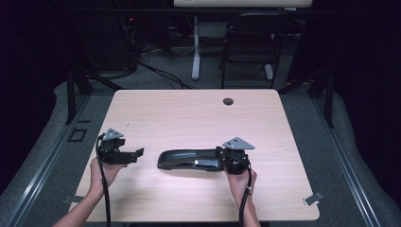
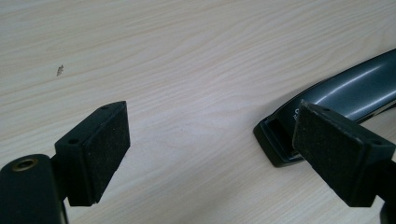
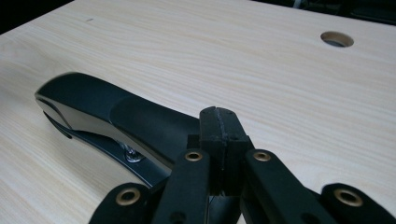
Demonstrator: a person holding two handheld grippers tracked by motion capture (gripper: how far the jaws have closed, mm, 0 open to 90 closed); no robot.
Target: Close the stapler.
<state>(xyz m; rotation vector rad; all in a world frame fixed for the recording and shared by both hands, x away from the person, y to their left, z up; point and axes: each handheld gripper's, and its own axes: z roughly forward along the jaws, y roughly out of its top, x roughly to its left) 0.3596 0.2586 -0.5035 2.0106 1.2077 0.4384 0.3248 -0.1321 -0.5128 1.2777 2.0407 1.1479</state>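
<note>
A glossy black stapler (image 1: 189, 160) lies lengthwise on the light wood table (image 1: 198, 113), near its front. My right gripper (image 1: 220, 154) is shut at the stapler's right end, its pads pressed together with nothing seen between them. In the right gripper view the shut gripper (image 3: 218, 123) sits just over the stapler's (image 3: 107, 112) near end. My left gripper (image 1: 135, 155) stands open a short way left of the stapler, pointing at it. In the left gripper view the open gripper (image 2: 217, 149) has bare table between its pads, and the stapler's tip (image 2: 345, 88) lies beyond the right pad.
A round cable hole (image 1: 228, 101) sits near the table's far edge, also in the right gripper view (image 3: 337, 39). A dark chair (image 1: 250, 42) and a desk leg stand behind the table. A small clip (image 1: 313, 198) hangs at the front right edge.
</note>
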